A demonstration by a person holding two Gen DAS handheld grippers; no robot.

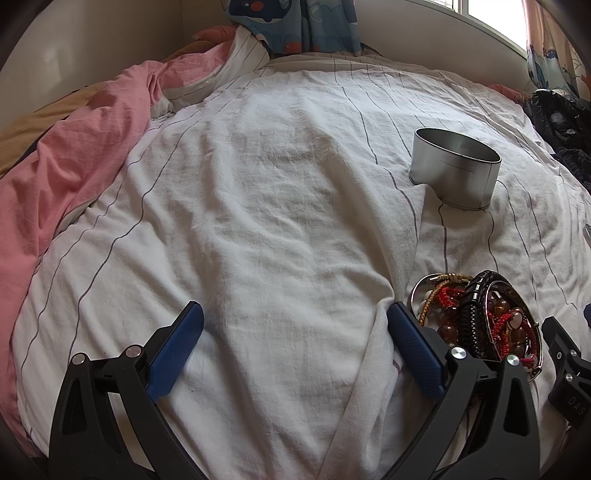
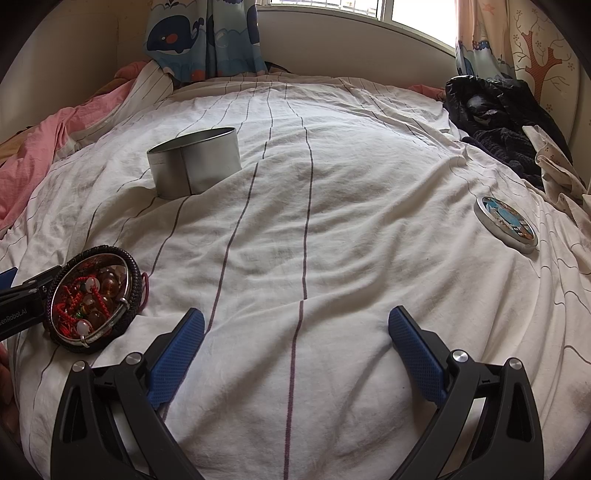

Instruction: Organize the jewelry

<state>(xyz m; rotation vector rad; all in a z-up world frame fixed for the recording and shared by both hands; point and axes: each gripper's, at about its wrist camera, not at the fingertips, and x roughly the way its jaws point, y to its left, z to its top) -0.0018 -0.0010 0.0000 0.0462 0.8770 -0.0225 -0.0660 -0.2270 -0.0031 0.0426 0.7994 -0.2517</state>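
Observation:
A small shiny dish (image 1: 419, 291) (image 2: 127, 275) heaped with jewelry (image 1: 480, 317) (image 2: 88, 299), red cords, amber beads and a black braided bracelet, lies on the striped white bedsheet (image 1: 258, 221). An open round metal tin (image 1: 456, 168) (image 2: 195, 164) stands farther back. Its lid (image 2: 506, 223), with a blue picture on top, lies flat at the right. My left gripper (image 1: 295, 325) is open just left of the dish, nothing between its blue pads. My right gripper (image 2: 295, 328) is open over bare sheet, right of the dish.
A pink quilt (image 1: 74, 155) is bunched along the left side. Dark clothing (image 2: 495, 122) is piled at the far right by the curtain. Whale-print curtains (image 2: 199, 33) hang at the head of the bed under a window.

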